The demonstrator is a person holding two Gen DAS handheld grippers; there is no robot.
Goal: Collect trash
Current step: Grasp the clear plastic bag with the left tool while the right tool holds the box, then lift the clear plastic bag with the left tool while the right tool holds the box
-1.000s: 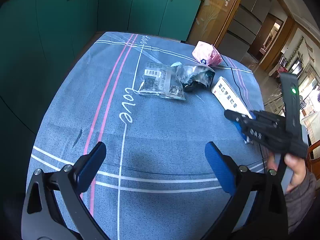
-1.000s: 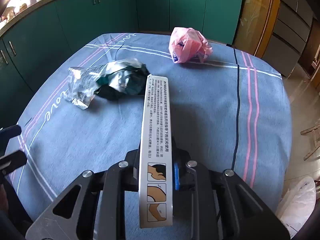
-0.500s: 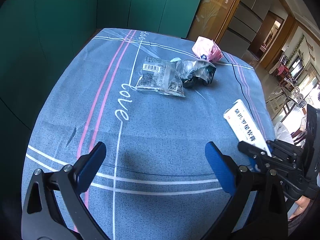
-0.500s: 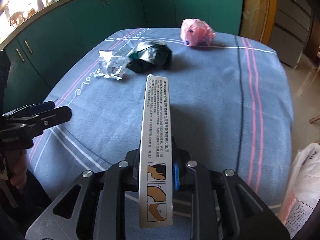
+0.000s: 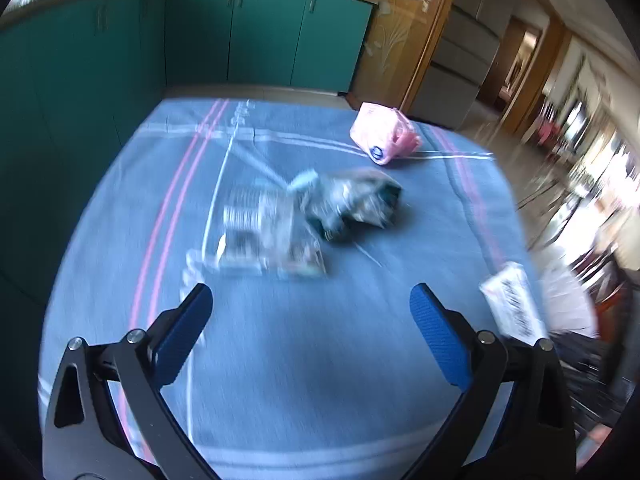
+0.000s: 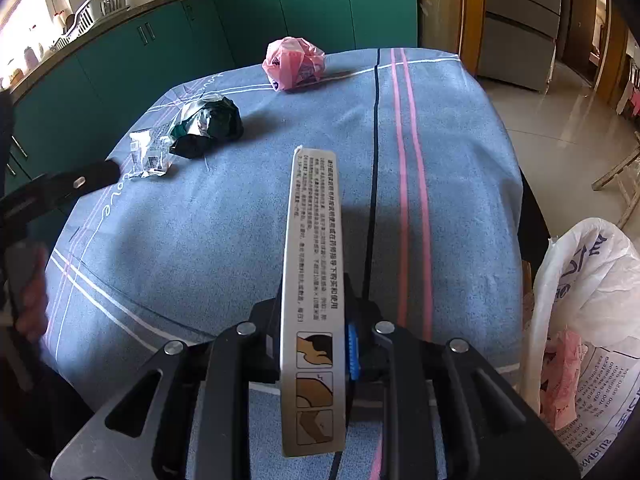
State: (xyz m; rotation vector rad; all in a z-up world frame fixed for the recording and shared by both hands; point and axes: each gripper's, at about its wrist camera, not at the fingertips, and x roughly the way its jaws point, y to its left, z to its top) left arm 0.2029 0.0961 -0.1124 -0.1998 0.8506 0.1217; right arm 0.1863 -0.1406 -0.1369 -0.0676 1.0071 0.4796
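My right gripper is shut on a long white printed box, which sticks out forward above the blue tablecloth. Seen from the left wrist view, that box hangs at the table's right edge. My left gripper stands wide open and holds nothing, low over the cloth. Ahead of it lie a clear plastic wrapper, a crumpled dark foil bag and a pink plastic bag. The right wrist view shows the same wrapper, foil bag and pink bag.
A white plastic bag with pink trash inside hangs open beside the table's right edge. Teal cabinets line the far wall. A tiled floor and a steel fridge lie to the right. The left gripper's finger juts in.
My right gripper has swung the box toward the table's right edge, bringing the white bag into view. My left gripper has moved forward toward the wrapper and foil bag.
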